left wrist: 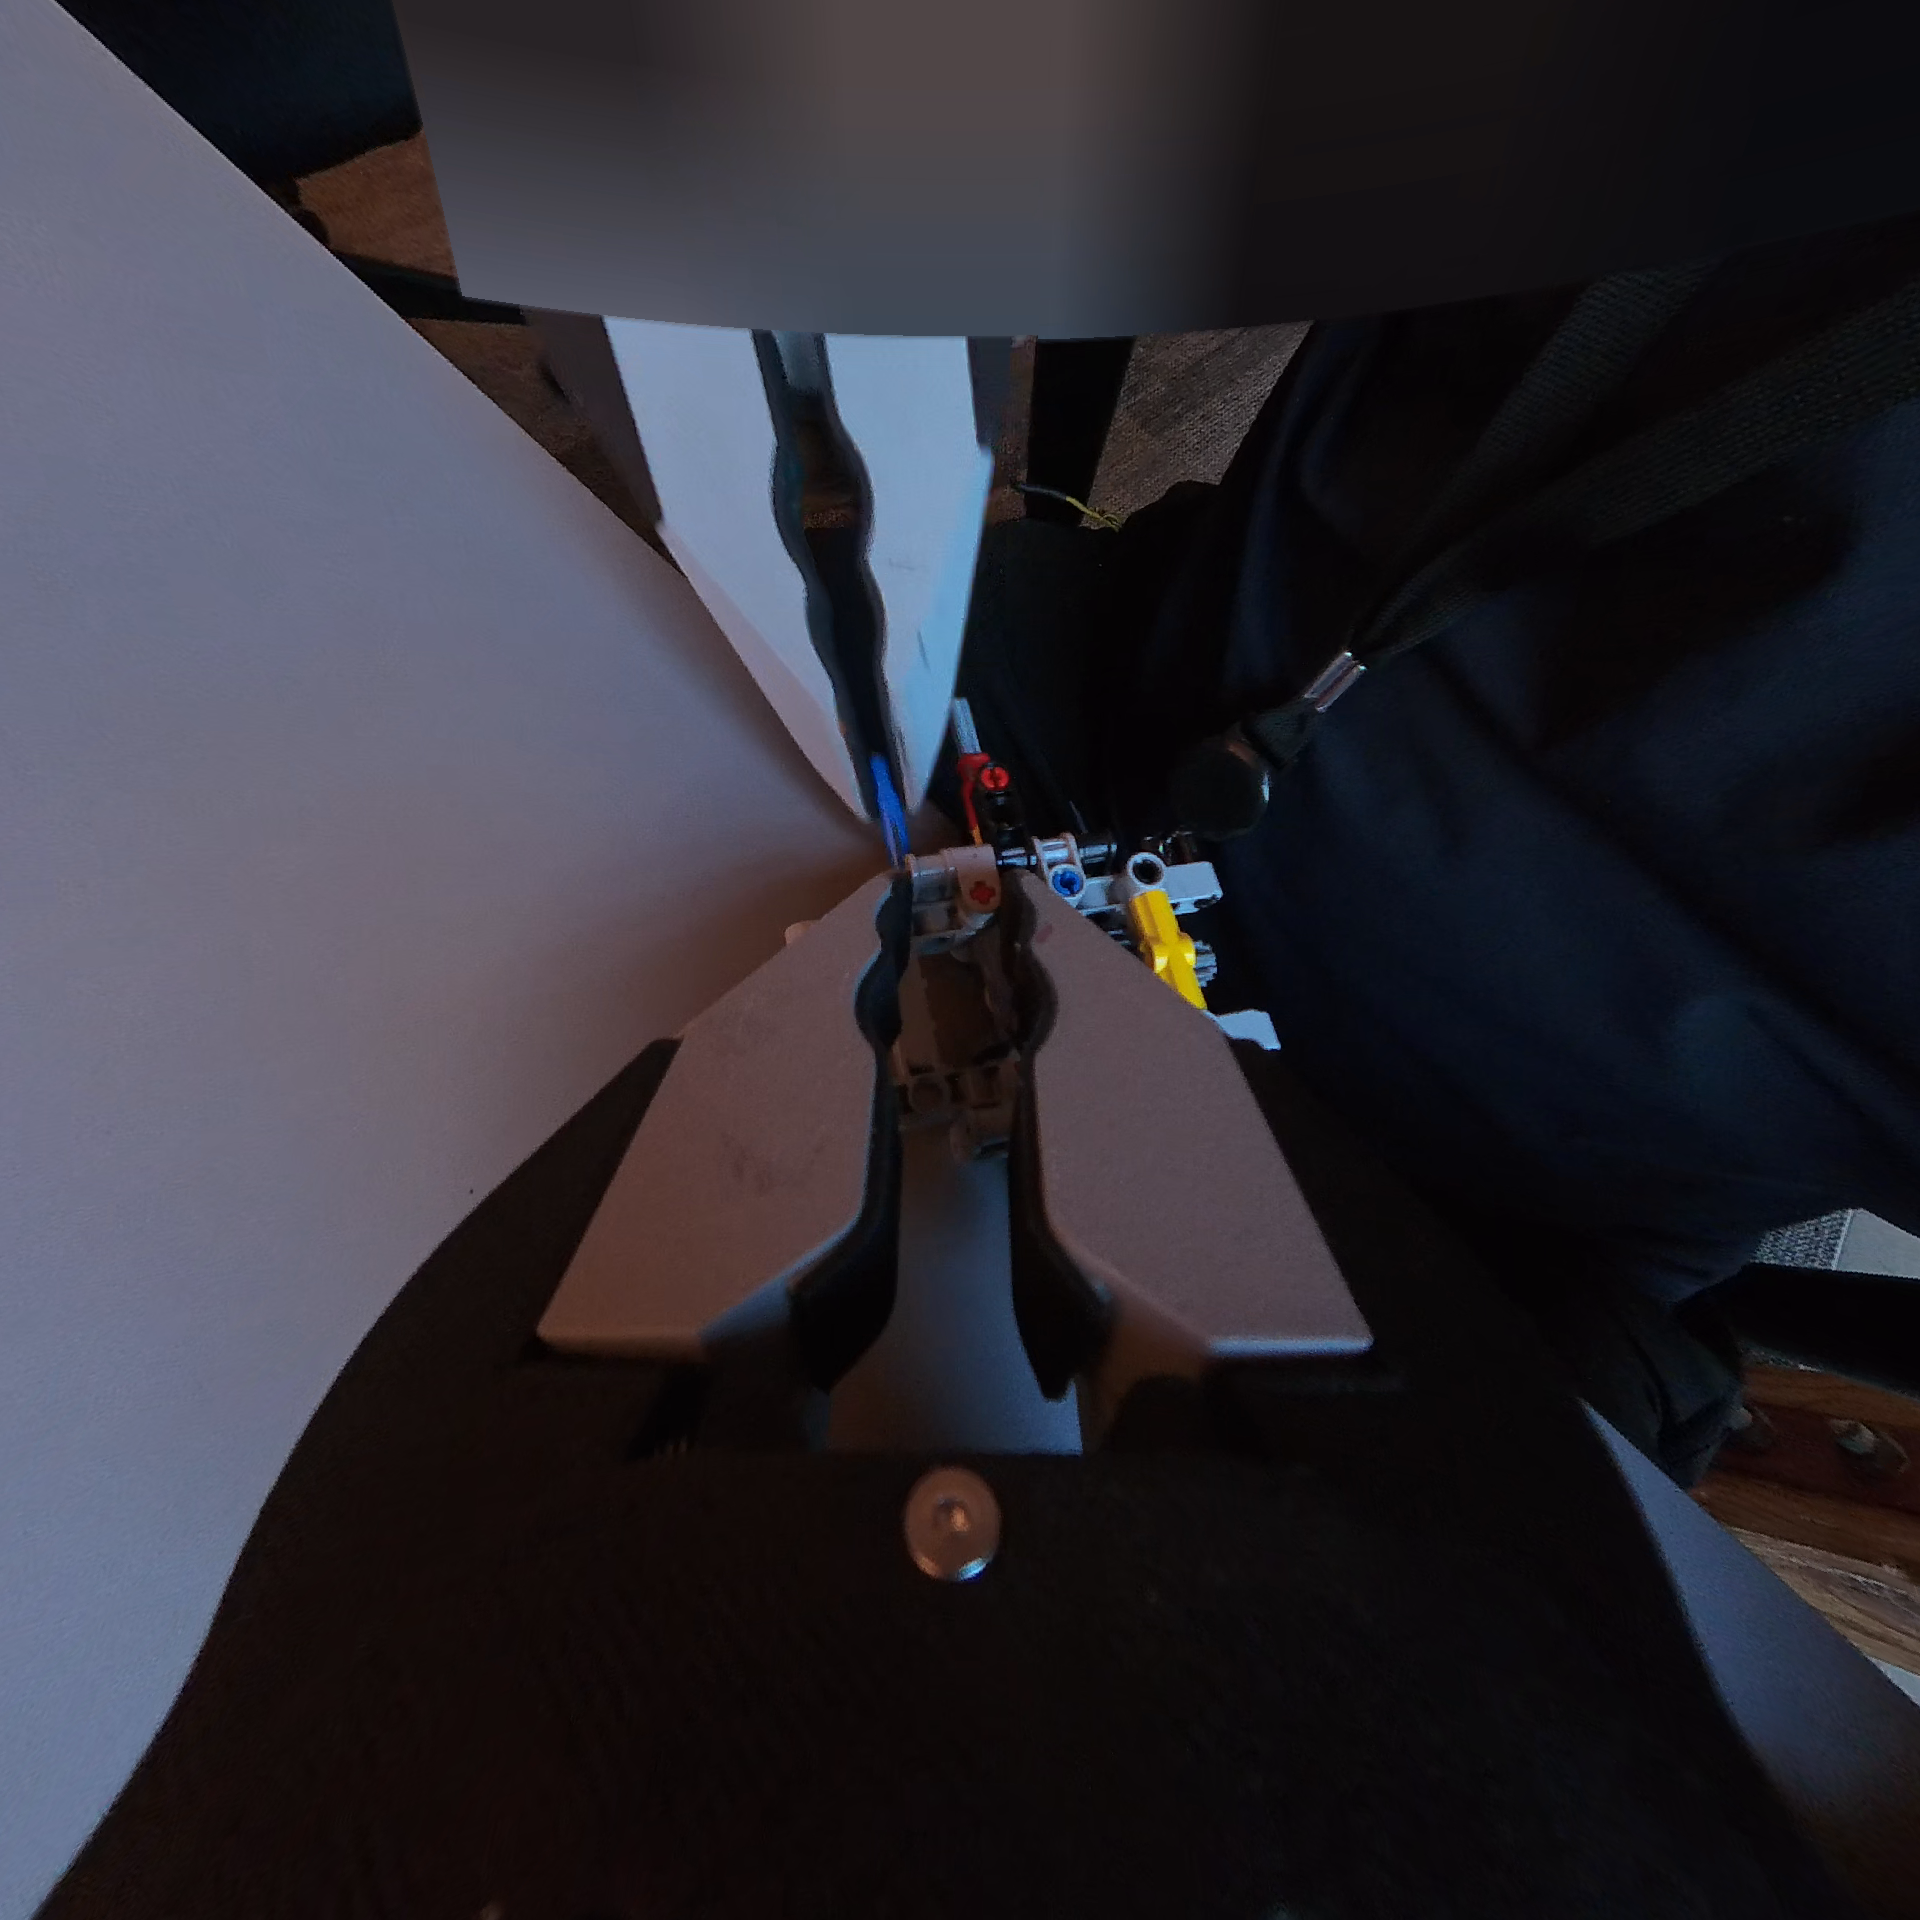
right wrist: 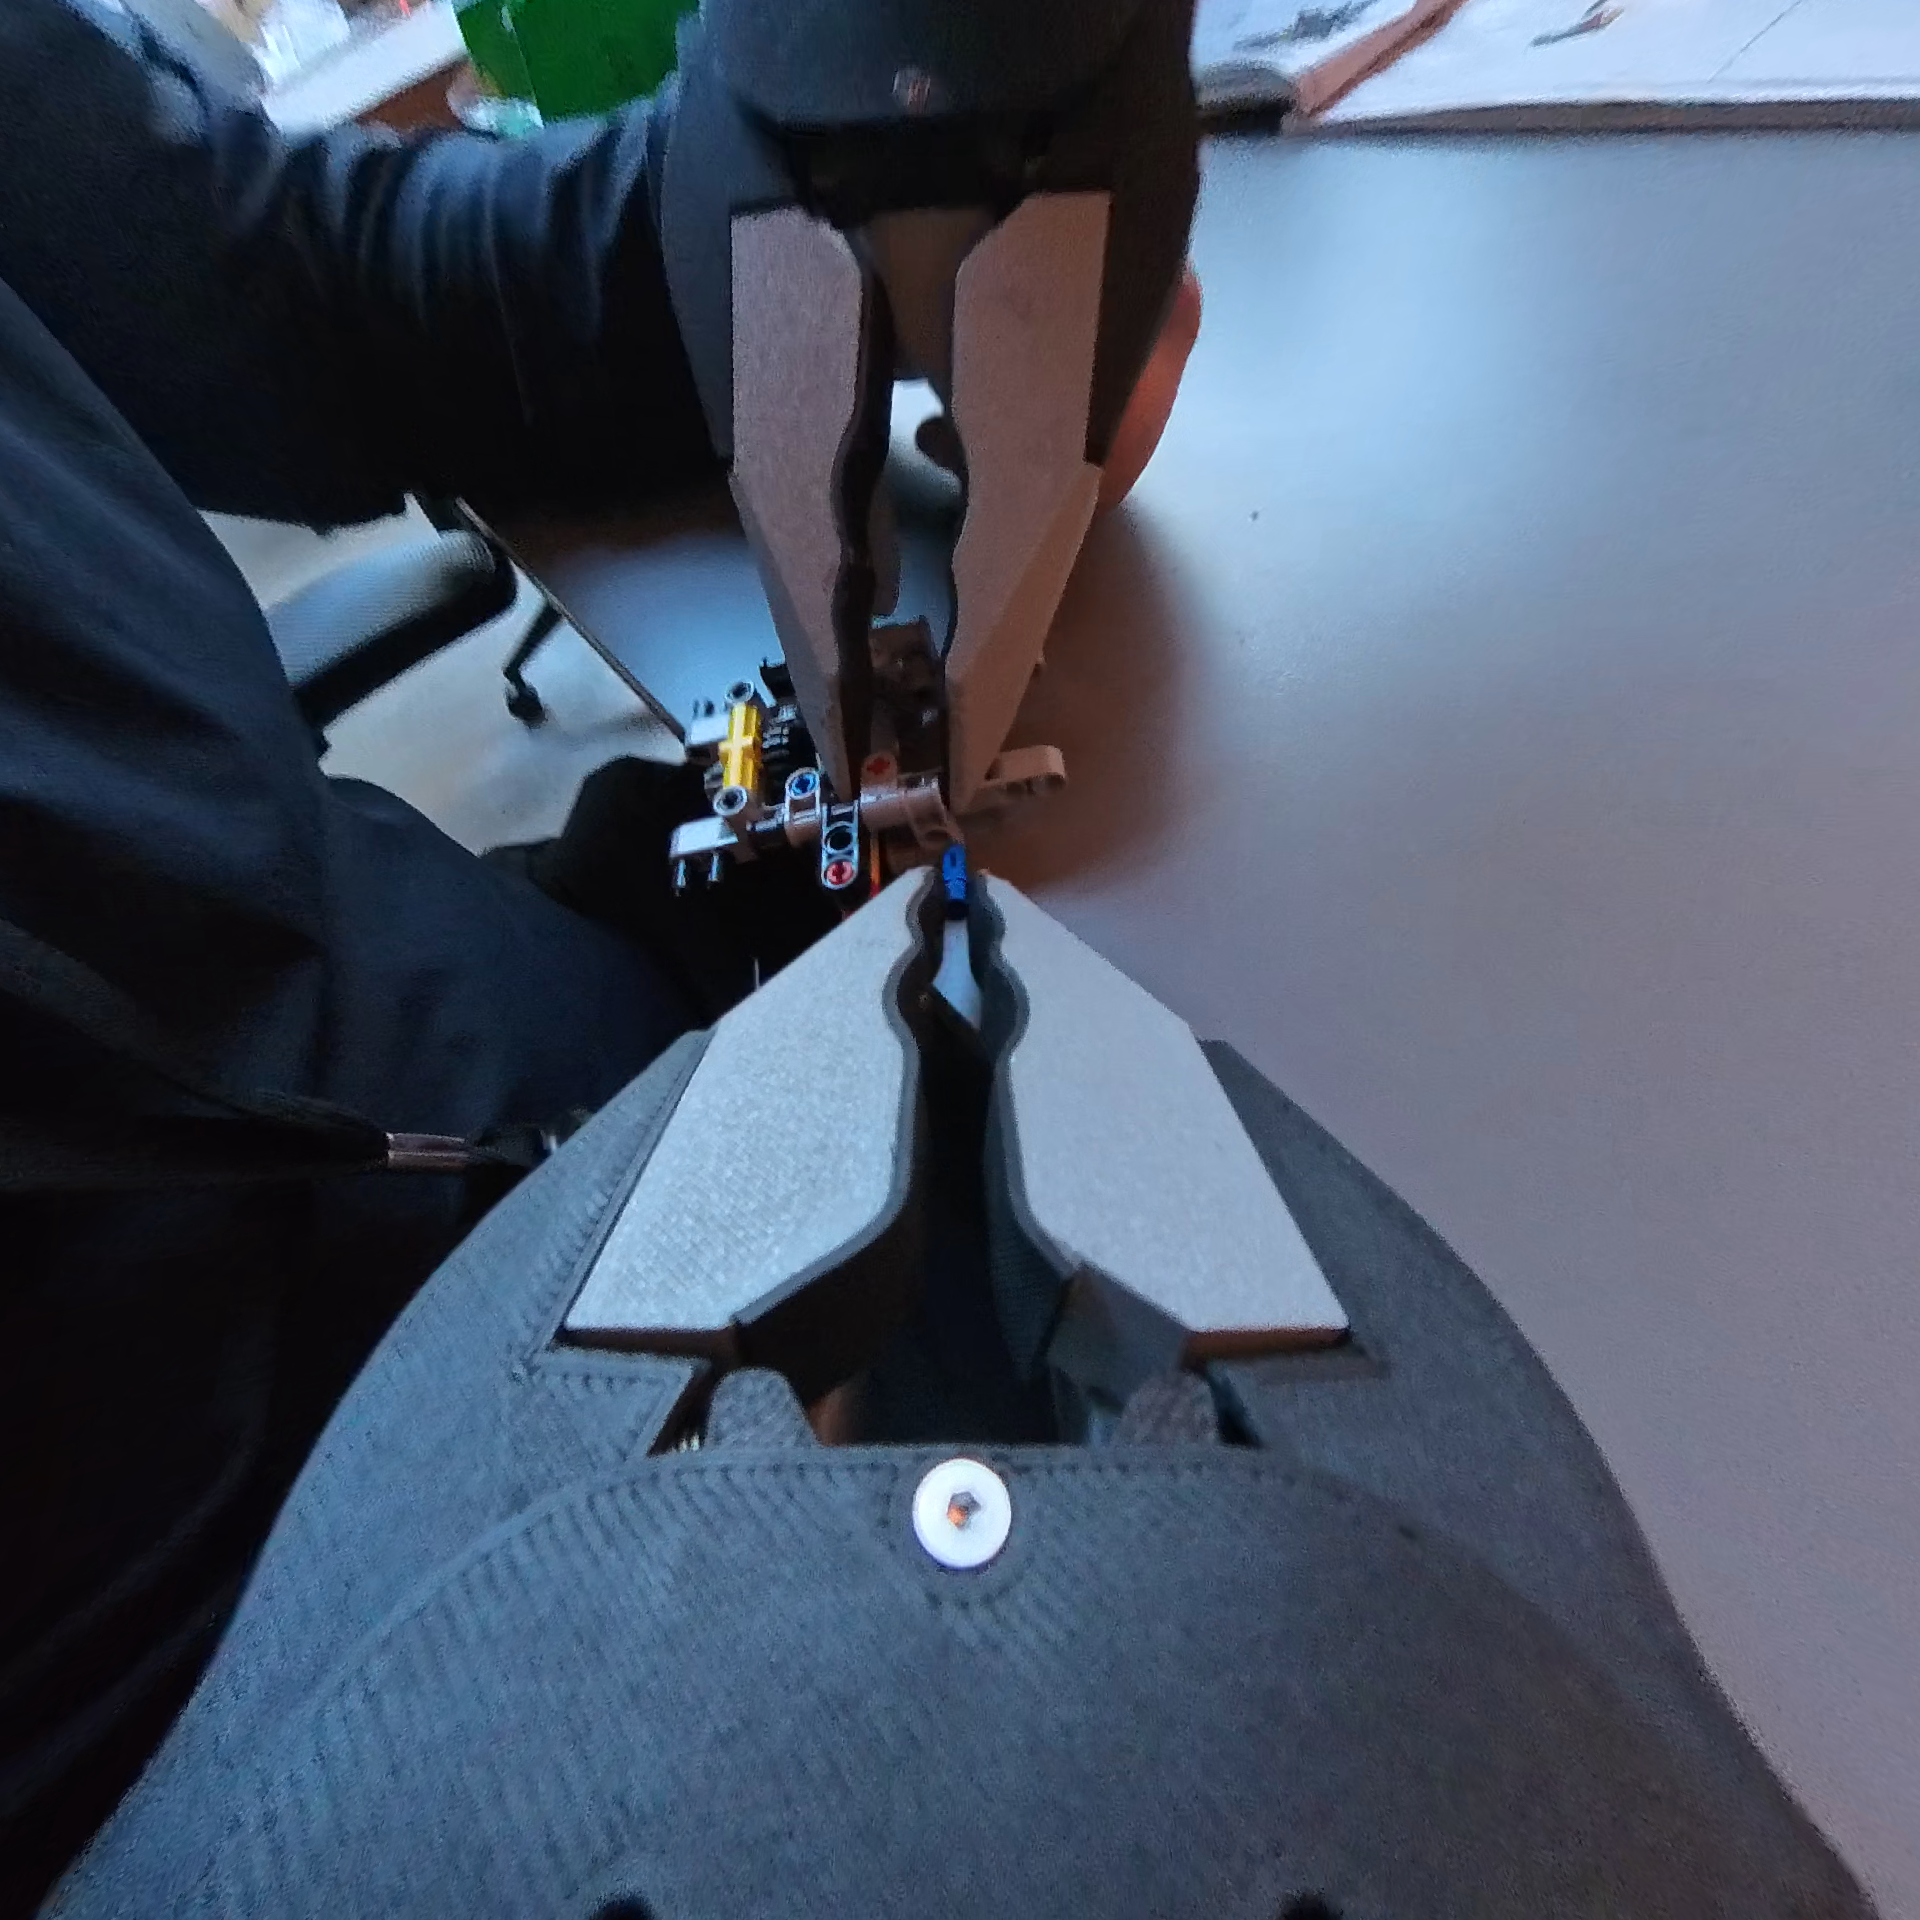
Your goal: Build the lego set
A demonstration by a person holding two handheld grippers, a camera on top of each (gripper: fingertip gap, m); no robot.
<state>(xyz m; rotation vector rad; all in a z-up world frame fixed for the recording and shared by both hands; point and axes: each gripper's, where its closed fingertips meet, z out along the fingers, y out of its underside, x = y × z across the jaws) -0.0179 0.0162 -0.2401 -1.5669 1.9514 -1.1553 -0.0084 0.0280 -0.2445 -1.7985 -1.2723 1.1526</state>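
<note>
Left wrist view: the left claw (left wrist: 961, 899) is clamped on a toy-brick model (left wrist: 1091, 883), its dark wavy pads pressing both sides of the model's grey beam section. A tan connector with a red cross hole sits right at the fingertips. The rest of the model sticks out to the right of the tips: a black axle, a blue pin, a yellow piece (left wrist: 1169, 951) and a red piece above. The model hangs over the edge of the pale bench (left wrist: 312, 831), next to the person's dark clothing (left wrist: 1558, 935).

The right claw (left wrist: 883, 805) comes in from above, tip to tip with the left one. A small blue pin (left wrist: 885, 805) shows between its fingertips, just beside the model's left end.

In the right wrist view, the right claw (right wrist: 954, 894) is closed on the blue pin (right wrist: 954, 871), which pokes out past the tips. The pin's free end is just short of the tan connector; I cannot tell whether they touch. The left claw (right wrist: 894, 790) reaches down from the top, gripping the model (right wrist: 810, 810), with a dark sleeve (right wrist: 364, 291) behind it. An office chair (right wrist: 416, 613) stands on the floor beyond the bench edge.
</note>
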